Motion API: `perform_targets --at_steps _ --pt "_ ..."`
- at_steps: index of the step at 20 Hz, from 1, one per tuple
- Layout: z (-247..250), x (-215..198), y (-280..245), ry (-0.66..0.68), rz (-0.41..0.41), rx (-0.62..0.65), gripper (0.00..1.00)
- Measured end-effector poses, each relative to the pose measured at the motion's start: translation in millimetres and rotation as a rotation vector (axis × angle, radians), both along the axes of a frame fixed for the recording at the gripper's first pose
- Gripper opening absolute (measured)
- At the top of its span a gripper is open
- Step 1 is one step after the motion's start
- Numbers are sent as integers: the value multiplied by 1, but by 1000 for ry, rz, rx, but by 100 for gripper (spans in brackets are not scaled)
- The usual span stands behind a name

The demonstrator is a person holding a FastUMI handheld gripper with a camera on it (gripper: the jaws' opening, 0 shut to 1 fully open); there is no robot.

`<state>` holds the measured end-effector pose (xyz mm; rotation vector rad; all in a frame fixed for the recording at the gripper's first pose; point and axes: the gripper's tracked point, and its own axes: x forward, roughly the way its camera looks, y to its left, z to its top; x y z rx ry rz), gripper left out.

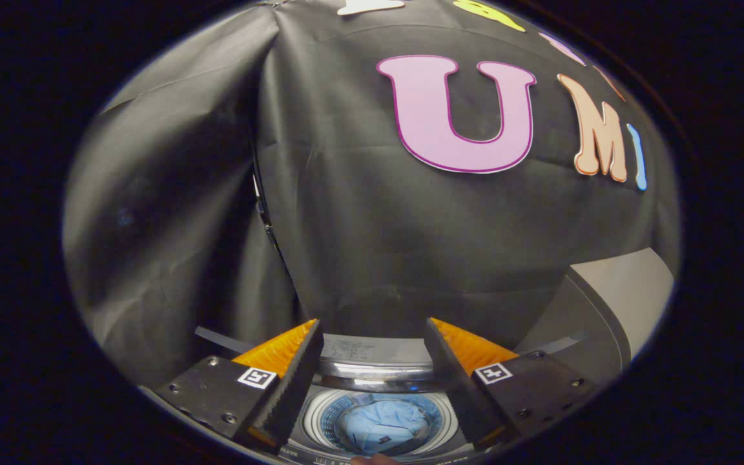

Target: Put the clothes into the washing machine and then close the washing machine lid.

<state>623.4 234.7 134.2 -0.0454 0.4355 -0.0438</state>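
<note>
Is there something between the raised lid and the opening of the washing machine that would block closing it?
Nothing visible blocks it. The lid stands raised beside the opening, and the blue clothes lie low inside the drum. The gripper hangs open above the opening, holding nothing; it must move aside first.

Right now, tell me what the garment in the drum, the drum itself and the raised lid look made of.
Garment: soft woven cloth, light blue, matte, judging by its folds and creases. Drum: probably pale plastic or coated metal; a shiny metal-looking ring sits at the opening's far edge. Lid: smooth grey, likely plastic, standing open beyond the fingers. The gripper is open, with nothing between its fingers.
</note>
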Motion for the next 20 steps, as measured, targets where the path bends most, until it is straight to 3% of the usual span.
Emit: perform_targets --at_steps 11,20 --pt "-4 -1 -2 70 -5 28 98" --pt "1 0 -1 40 -7 60 97"
